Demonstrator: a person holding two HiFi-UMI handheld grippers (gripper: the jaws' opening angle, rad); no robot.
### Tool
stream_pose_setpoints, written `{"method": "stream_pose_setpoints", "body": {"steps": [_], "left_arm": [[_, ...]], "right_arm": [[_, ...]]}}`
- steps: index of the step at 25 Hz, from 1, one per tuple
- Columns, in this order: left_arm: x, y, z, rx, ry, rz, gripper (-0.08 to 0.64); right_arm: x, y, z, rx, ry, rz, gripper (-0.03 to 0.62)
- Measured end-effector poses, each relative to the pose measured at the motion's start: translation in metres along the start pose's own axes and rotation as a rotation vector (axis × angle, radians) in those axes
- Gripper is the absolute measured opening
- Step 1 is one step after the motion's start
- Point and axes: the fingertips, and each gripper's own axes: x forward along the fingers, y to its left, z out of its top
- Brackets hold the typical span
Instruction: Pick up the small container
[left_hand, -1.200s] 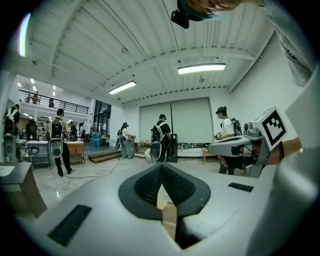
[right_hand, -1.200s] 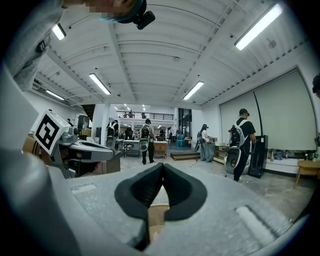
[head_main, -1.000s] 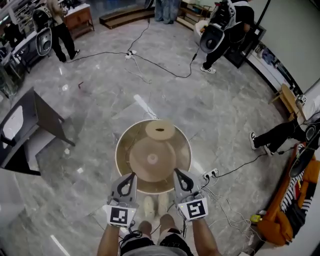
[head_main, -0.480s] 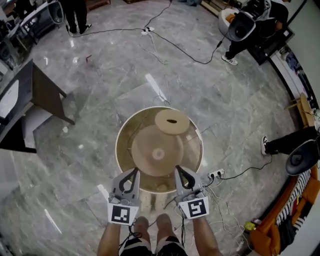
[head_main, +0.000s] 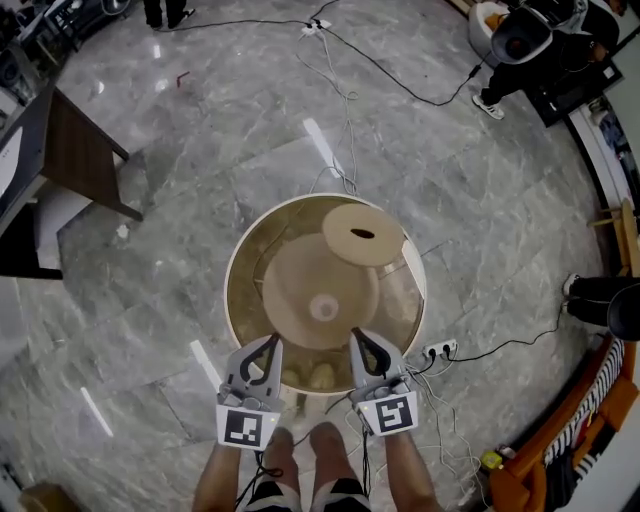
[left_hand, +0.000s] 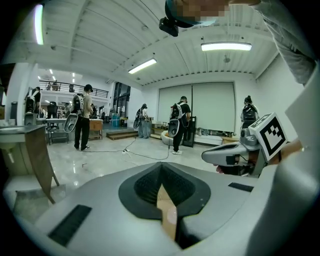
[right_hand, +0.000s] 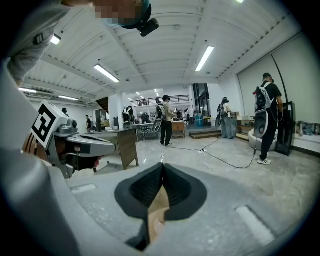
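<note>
Left gripper (head_main: 270, 345) and right gripper (head_main: 356, 337) side by side, jaws of both together

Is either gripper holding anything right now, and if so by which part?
Nothing is held: left gripper and right gripper are both shut and empty.

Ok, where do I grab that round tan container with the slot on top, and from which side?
Probably its near rim, approached from the person's side with the right gripper, which is shut now and must open. The container sits far right on the table; only its flat round top shows, so pinching over the edge seems safest.
</note>
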Motion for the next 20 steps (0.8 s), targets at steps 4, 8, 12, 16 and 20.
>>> {"method": "stream_pose_setpoints", "body": {"steps": [4, 8, 12, 16, 20], "left_arm": [[0.018, 0.007, -0.036, -0.016, 0.031, 0.001, 0.017], [0.035, 0.015, -0.069, -0.037, 0.056, 0.009, 0.017], [0.051, 0.023, -0.102, -0.039, 0.076, 0.011, 0.017], [0.064, 0.029, -0.125, -0.044, 0.094, 0.012, 0.017], [0.070, 0.031, -0.140, -0.035, 0.109, 0.012, 0.017]], "right_arm": [[0.022, -0.002, -0.034, 0.002, 0.024, 0.024, 0.000], [0.040, -0.002, -0.069, -0.002, 0.051, 0.045, 0.000], [0.056, -0.004, -0.105, 0.002, 0.076, 0.050, 0.000], [0.068, -0.008, -0.130, 0.015, 0.089, 0.055, 0.000], [0.077, -0.008, -0.148, 0.015, 0.096, 0.065, 0.002]]}}
